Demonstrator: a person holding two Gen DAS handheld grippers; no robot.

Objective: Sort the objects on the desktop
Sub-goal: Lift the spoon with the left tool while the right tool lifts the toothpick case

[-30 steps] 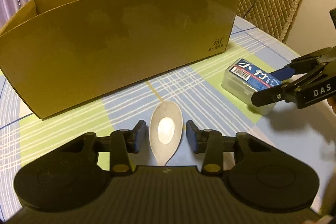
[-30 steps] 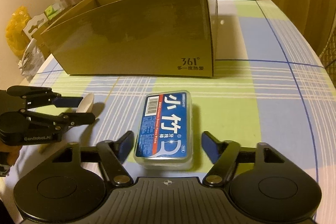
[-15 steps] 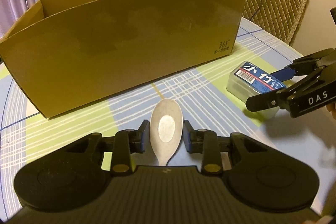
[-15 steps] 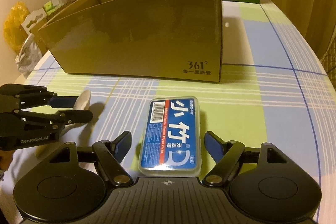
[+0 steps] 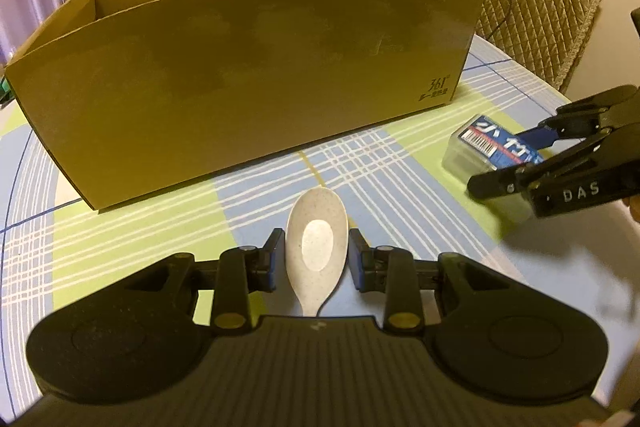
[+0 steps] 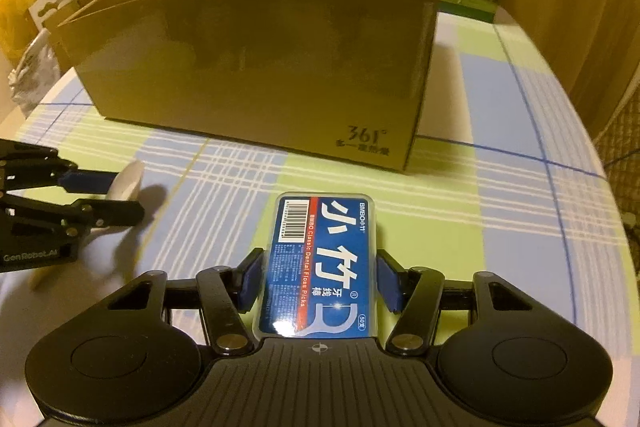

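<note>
In front of the cardboard box, in the left wrist view, we see our left gripper closed in on a pale speckled spoon. Its pads sit against the two sides of the bowl, so it looks clamped on the spoon. The spoon's long axis runs along the fingers, its bowl tip pointing toward the box and its handle back toward the camera. It sits above the checked cloth of the worktop. To the right of the box's near corner, our right gripper straddles the floss pick case.

In front of the box again, in the right wrist view, our right gripper has its blue pads pressed on both long sides of the floss pick case, clamped tight. The case's long axis runs along the fingers, barcode end toward the box's printed corner. Left of the box's front, the left gripper holds the spoon.
</note>
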